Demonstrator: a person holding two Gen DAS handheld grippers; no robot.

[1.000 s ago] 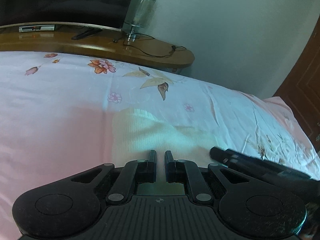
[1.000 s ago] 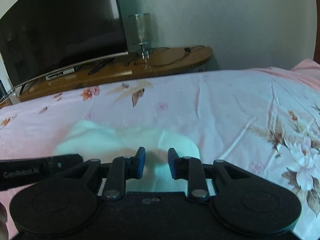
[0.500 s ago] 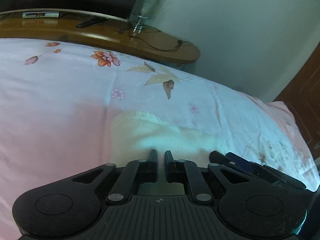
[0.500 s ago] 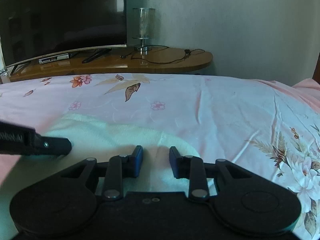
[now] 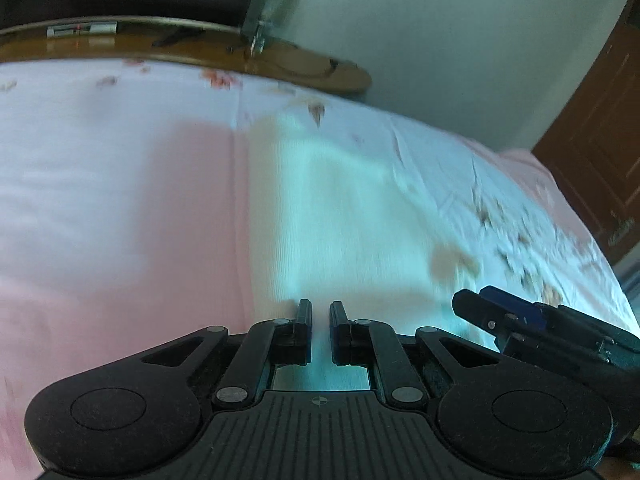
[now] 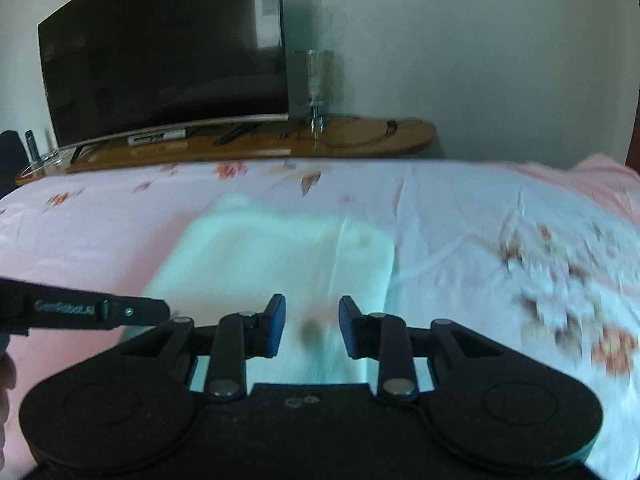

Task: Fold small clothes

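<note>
Right wrist view: pale cream garment (image 6: 280,256) lies flat on the pink floral bedsheet (image 6: 460,216), roughly rectangular, looks already folded at least once; TV (image 6: 160,60) and wooden stand (image 6: 360,136) sit beyond the garment's far edge. Both views are motion-blurred.

Right gripper (image 6: 312,322) sits over the garment's near edge, jaws partly spread, nothing pinched between them that I can make out. Left gripper (image 5: 320,330) sits at the garment's near-left edge, jaws almost pressed together with only a thin gap; cloth shows behind that gap, but whether any is caught in it I cannot tell. Each gripper's tip shows in the other's view, so the 2 sit close side by side at the near edge.

Step in hand, my read: getting a hold on the near edge for the next fold, or smoothing.

To do it well:
- pinch only the garment's layers, not the sheet under it
- take both near corners level with each other
- lift low, carry toward the far edge, line up edges before release
- right jaws need closing on cloth first
</note>
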